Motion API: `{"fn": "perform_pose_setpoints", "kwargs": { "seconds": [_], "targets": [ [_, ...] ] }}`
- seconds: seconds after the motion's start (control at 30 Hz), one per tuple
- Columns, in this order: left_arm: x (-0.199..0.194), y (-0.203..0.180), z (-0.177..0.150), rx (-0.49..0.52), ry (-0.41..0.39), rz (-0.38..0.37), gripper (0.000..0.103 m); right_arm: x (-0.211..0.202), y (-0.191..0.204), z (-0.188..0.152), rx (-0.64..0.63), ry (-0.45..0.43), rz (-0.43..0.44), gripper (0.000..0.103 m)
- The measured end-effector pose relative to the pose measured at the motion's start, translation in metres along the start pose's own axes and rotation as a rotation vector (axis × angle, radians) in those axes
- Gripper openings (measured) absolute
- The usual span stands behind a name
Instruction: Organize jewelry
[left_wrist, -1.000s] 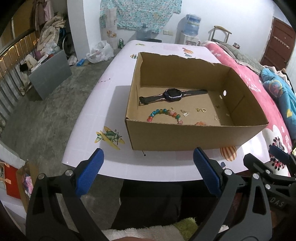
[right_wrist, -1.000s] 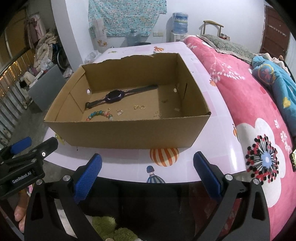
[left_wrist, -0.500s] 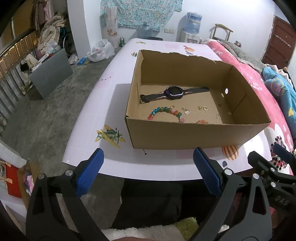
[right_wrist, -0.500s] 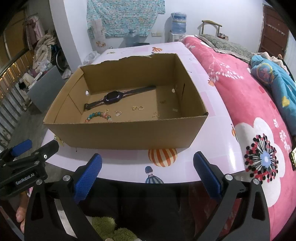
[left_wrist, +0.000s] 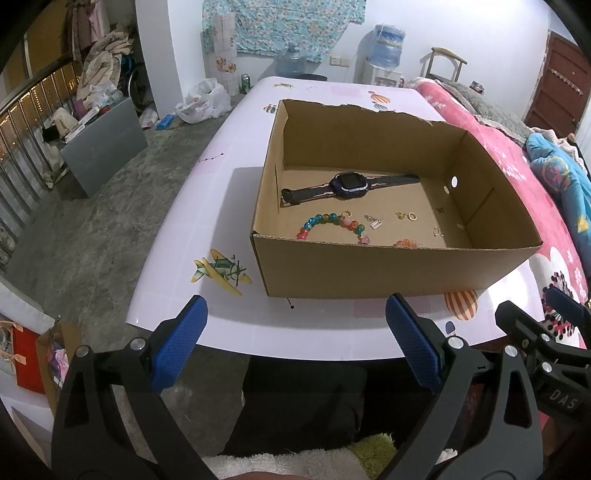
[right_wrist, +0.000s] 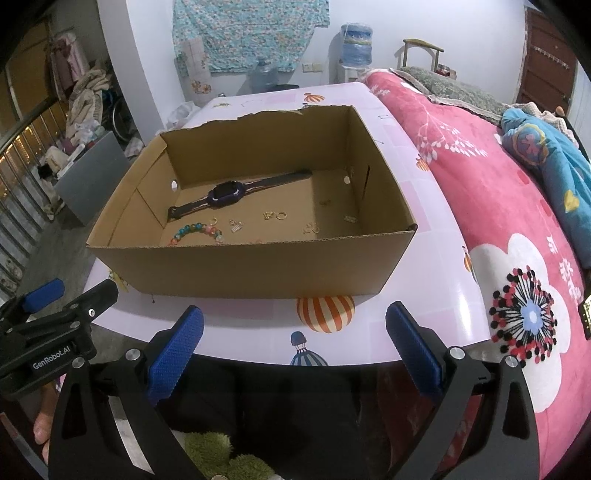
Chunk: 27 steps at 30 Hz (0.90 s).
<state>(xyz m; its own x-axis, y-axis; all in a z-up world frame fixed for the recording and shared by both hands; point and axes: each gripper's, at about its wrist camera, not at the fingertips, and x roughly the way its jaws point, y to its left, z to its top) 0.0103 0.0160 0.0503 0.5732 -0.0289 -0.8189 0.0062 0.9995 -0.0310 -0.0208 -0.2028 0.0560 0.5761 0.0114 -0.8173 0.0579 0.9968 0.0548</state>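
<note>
Both your tongs are released and hold nothing: the left tongs (left_wrist: 293, 341) and the right tongs (right_wrist: 293, 350) hang short of the near edge of the worktop (left_wrist: 221, 177), jaws spread wide, well back from the cardboard box (left_wrist: 369, 269).

All the jewelry you can see lies on the box floor. The watch (left_wrist: 349, 184) stretches along the far wall, strap flat. The beaded bracelet (left_wrist: 332, 223) curves near the front left corner, with a second small cluster of orange beads (left_wrist: 406, 243) tucked against the front wall. Small gold pieces (right_wrist: 275, 215) and a tiny charm (left_wrist: 376, 223) are scattered across the middle, apart from one another.

This fits two readings: the pieces have been gathered into the box and the job is ending, or they are waiting there to be sorted further. The worktop around the box shows no loose jewelry.

If you reach in, the front wall is tall, so come over its rim from above. The gold bits are small and flat, so they need a precise pinch.
</note>
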Motion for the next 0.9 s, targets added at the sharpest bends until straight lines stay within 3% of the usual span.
{"fn": "perform_pose_setpoints", "kwargs": {
  "seconds": [0.9],
  "targets": [
    [-0.0007,-0.0014,0.0001,-0.003,-0.003,0.007,0.094,-0.0003,0.0005,-0.0004,0.001,0.000,0.001,0.096]
  ]
}}
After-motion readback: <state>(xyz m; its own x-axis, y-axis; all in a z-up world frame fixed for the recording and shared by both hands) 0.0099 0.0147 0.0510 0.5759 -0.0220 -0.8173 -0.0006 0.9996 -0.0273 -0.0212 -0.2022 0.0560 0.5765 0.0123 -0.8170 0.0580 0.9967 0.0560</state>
